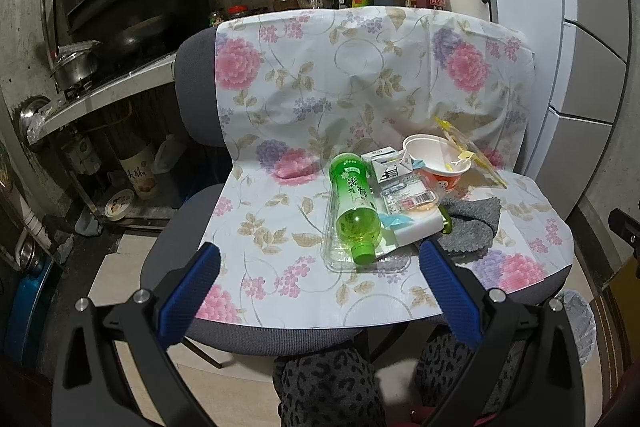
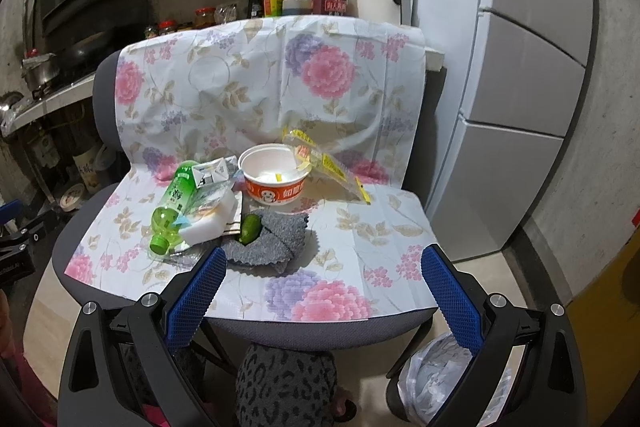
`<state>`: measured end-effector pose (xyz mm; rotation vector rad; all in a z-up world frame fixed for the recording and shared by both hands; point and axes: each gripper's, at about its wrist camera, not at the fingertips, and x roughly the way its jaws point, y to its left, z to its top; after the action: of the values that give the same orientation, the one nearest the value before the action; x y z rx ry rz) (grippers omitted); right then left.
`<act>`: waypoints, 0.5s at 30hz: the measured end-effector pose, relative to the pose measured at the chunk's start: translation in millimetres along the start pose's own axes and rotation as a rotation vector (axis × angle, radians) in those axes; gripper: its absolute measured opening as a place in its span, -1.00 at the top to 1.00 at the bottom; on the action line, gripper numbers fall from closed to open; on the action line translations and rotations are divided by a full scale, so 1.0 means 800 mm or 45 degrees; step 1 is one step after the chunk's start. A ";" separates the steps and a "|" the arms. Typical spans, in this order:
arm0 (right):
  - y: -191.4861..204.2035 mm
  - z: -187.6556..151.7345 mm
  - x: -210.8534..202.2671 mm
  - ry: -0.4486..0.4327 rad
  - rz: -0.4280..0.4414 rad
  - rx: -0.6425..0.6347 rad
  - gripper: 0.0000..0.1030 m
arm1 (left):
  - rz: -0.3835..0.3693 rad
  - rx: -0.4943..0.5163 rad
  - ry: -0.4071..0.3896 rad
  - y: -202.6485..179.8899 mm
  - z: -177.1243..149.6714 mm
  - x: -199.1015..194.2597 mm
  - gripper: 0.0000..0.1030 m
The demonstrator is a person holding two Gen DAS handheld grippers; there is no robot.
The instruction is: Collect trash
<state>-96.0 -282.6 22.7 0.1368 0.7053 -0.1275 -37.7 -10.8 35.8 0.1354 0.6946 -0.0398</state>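
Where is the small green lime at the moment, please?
In the right wrist view, the small green lime sits left of centre on the seat, on the grey knitted cloth, beside the white sponge block.

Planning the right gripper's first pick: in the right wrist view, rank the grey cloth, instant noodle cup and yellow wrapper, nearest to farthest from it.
From the right gripper:
1. Grey cloth, front, just left of centre.
2. Instant noodle cup, behind the cloth.
3. Yellow wrapper, rightward, toward the chair back.
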 end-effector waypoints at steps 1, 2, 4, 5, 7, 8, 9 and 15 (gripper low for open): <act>-0.001 0.000 0.004 0.006 0.005 0.006 -0.88 | 0.002 0.001 0.003 -0.001 -0.001 0.002 -0.87; -0.002 0.001 0.007 0.009 0.009 0.012 -0.88 | 0.001 0.000 0.007 0.000 -0.001 0.005 -0.87; -0.002 0.001 0.014 0.007 0.006 0.005 -0.88 | -0.012 -0.008 0.017 0.000 -0.002 0.011 -0.87; -0.001 0.003 0.017 0.004 0.006 0.000 -0.88 | -0.021 -0.012 0.024 0.000 -0.002 0.014 -0.87; 0.003 0.004 0.023 -0.005 0.014 -0.016 -0.88 | -0.042 -0.019 0.038 0.002 -0.003 0.021 -0.87; 0.004 0.004 0.027 -0.011 0.028 -0.023 -0.88 | -0.051 -0.023 0.049 0.003 -0.004 0.026 -0.87; 0.006 0.003 0.032 -0.013 0.042 -0.028 -0.88 | -0.057 -0.026 0.059 0.004 -0.004 0.031 -0.87; 0.014 0.007 0.065 0.028 0.071 -0.033 -0.88 | -0.024 -0.003 0.089 -0.003 -0.009 0.060 -0.87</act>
<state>-51.6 -276.5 -6.3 0.1331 0.7238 -0.0635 -5.2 -11.9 -0.7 0.1284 0.7654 -0.0528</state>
